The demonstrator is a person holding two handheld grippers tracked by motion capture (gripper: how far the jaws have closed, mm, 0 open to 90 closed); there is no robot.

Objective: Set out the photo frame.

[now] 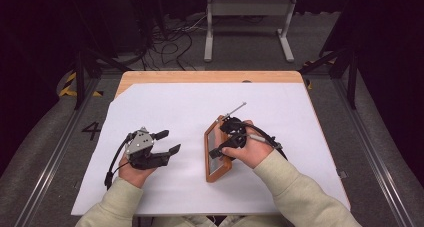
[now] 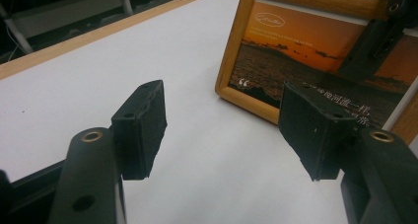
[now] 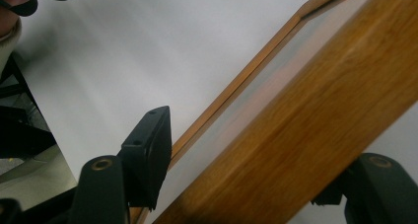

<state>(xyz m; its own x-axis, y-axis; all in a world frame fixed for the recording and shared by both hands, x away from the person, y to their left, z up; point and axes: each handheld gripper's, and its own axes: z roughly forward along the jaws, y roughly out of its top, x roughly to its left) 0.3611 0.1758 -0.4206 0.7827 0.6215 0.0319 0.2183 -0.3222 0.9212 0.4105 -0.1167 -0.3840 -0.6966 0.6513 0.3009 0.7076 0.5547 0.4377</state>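
The frame point(image 1: 218, 149) stands on the white sheet point(image 1: 165, 107), right of centre, tilted up on one long edge. The right gripper point(image 1: 231, 139) straddles its wooden rail; whether the pads already press the wood cannot be told. The left gripper point(image 1: 167, 142) rests on the sheet, jaws apart and empty. To do this well: centre the rail between the pads, clamp squarely on wood, never glass, and keep the frame from tipping.
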